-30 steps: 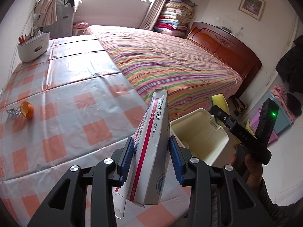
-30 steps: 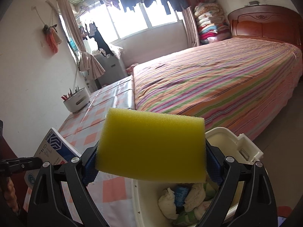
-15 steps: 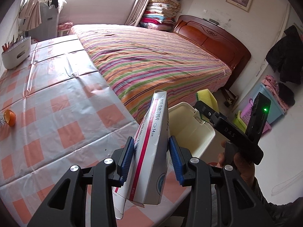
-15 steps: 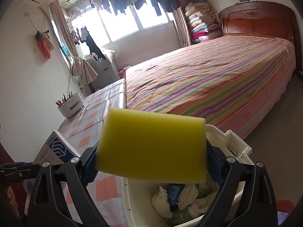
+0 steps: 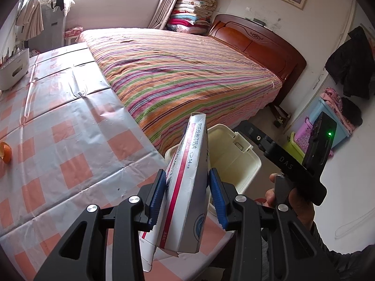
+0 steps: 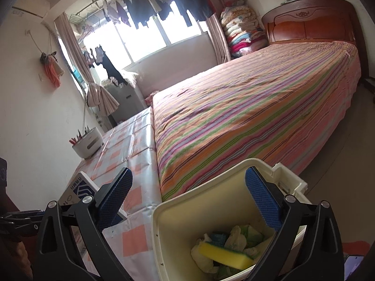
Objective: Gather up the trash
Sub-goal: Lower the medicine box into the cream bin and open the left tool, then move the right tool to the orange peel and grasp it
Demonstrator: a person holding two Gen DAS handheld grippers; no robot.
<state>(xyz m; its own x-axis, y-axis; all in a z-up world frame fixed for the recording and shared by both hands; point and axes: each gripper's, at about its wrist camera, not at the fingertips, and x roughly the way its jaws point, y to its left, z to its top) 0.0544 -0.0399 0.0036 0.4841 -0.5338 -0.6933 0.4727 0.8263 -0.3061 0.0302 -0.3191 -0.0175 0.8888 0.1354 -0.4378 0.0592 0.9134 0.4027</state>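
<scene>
Bedroom, checked tablecloth beside a striped bed.

The left gripper is clamped on an upright medicine box near the table edge. The right gripper, jaws just spread wide with nothing between them, hangs over the cream trash bin, where the yellow sponge lies on crumpled waste.

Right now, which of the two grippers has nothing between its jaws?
The right gripper: its jaws have just been opening and stand empty over the trash bin, where the yellow sponge lies. The left gripper clamps the medicine box.
</scene>
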